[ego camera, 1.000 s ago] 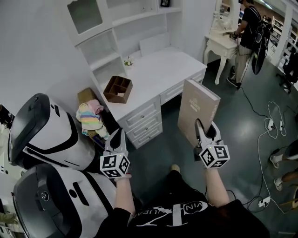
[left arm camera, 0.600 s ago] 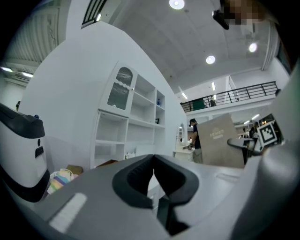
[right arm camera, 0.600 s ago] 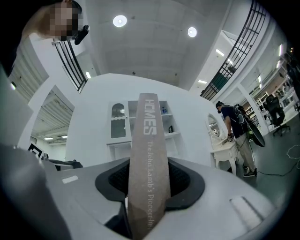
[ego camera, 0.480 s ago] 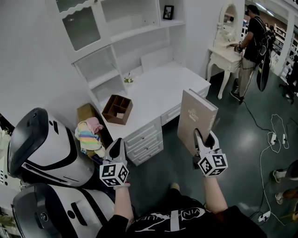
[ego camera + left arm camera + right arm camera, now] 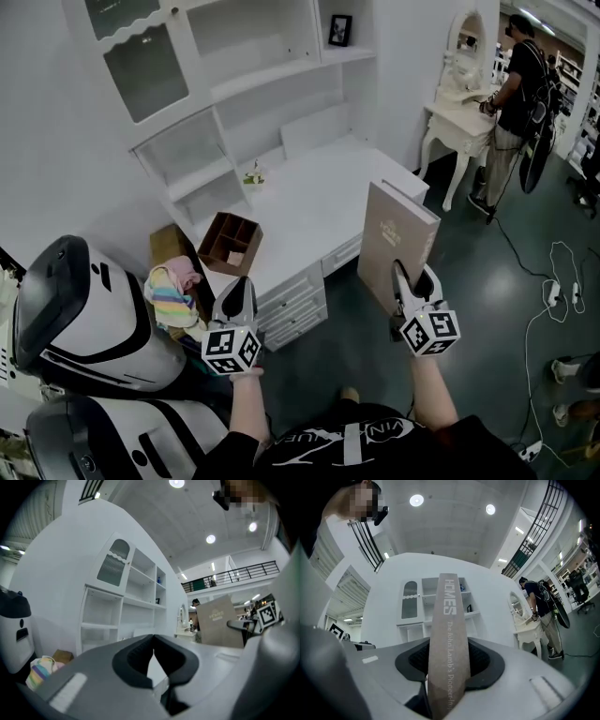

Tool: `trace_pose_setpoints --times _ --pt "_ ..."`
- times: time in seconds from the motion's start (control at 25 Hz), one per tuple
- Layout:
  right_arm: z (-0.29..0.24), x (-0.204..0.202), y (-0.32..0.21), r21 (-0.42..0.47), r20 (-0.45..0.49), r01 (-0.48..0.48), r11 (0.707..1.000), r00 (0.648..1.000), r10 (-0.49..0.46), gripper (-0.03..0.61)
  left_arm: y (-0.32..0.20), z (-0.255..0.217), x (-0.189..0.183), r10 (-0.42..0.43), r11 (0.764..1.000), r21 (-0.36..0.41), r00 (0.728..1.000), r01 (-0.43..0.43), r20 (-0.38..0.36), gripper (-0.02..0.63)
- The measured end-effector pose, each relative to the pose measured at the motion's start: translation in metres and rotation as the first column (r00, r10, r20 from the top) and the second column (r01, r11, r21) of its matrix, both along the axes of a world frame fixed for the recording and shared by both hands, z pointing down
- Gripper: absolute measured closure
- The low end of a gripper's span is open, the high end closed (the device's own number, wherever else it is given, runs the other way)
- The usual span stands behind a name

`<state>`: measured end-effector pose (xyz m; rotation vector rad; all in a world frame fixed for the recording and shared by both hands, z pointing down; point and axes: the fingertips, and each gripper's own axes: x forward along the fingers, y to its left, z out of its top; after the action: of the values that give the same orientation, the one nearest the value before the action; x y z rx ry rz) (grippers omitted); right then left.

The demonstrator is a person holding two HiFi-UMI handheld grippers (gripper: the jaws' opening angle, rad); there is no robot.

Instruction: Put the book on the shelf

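**Carrying step.** The right hand-held gripper [image 5: 413,279] pinched the book [image 5: 394,239] at its lower end, with the spine between the jaws. The book stood upright at centre right of the head view, over the floor and just short of the white surface [image 5: 319,202]. The left hand-held gripper [image 5: 235,298], lower left of centre, had its jaws pressed together on nothing. The shelf [image 5: 281,73] lay at upper centre, well apart from the book. The next move probably calls for lifting the book forward over the surface and lining it up with an open shelf bay.
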<state>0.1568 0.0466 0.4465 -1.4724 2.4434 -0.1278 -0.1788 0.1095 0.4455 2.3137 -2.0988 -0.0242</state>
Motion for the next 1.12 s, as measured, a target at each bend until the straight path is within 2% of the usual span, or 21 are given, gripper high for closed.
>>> trace_pose_setpoints --times 0.36,0.76,1.12 --pt "-0.004 0.014 -0.070 -0.003 0.000 0.019 1.000 1.000 -0.019 0.400 -0.067 -0.006 0.014 -0.012 1.000 0.006 1.000 0.012 -0.008 0.614" --pt "0.005 0.027 -0.103 -0.014 0.038 0.031 0.999 0.999 -0.030 0.400 -0.096 -0.002 0.027 -0.021 1.000 -0.006 1.000 0.021 0.009 0.614" --pt "0.011 0.010 -0.133 -0.024 0.073 0.066 0.997 0.995 -0.064 0.400 -0.121 -0.001 0.018 -0.029 0.999 -0.019 0.999 0.029 0.022 0.614"
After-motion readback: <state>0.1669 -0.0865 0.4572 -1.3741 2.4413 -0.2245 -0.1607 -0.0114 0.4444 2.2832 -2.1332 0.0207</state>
